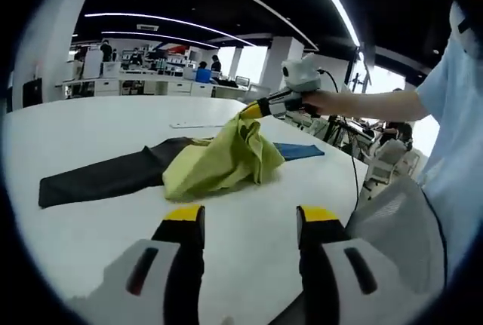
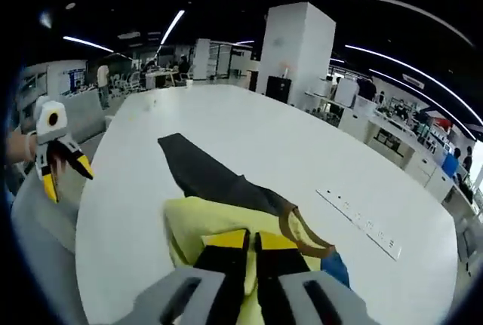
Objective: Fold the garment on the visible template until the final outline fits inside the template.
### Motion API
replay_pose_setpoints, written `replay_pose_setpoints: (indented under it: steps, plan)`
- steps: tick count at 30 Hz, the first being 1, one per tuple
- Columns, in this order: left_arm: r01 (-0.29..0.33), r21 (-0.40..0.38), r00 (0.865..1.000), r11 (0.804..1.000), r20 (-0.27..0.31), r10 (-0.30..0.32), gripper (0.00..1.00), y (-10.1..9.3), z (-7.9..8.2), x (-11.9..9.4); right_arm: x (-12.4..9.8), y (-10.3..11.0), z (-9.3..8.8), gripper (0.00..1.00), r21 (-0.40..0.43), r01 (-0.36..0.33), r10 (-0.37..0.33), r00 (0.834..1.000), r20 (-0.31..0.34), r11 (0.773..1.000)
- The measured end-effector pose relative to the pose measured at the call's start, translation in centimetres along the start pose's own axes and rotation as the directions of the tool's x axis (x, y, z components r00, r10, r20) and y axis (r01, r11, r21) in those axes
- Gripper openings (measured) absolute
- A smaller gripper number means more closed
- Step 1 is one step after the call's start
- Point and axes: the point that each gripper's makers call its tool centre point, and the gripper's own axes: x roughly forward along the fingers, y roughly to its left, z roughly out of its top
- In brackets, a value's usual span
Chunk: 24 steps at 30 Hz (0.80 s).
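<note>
Bright, even light from long ceiling strip lights (image 1: 173,35); windows (image 1: 253,65) at the far end blow out white. White table (image 1: 90,125) glares a bit, soft shadows only. Strong fisheye bend twd edges. Left gripper (image 1: 249,223) jaws close up, slightly soft; background detail small, hazy.

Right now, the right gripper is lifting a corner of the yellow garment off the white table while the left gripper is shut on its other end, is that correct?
Not quite. The right gripper does lift the yellow garment off the white table, but the left gripper is open and holds nothing; the left gripper view shows its jaws apart over bare table, short of the garment.
</note>
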Motion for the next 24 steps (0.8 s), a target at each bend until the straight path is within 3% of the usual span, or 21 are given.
replay_pose_setpoints:
  steps: [15, 24]
  plan:
    - [-0.018, -0.034, 1.000, 0.999, -0.008, 0.017, 0.44, 1.4, -0.3, 0.7, 5.7, -4.2, -2.9, 0.00, 0.058, 0.076, -0.070, 0.993, -0.093, 0.995]
    - [-0.012, -0.060, 1.000, 0.998, -0.025, 0.011, 0.44, 1.8, -0.7, 1.8, 6.8, -4.4, -4.3, 0.00, 0.118, 0.065, -0.051, 0.992, -0.117, 0.991]
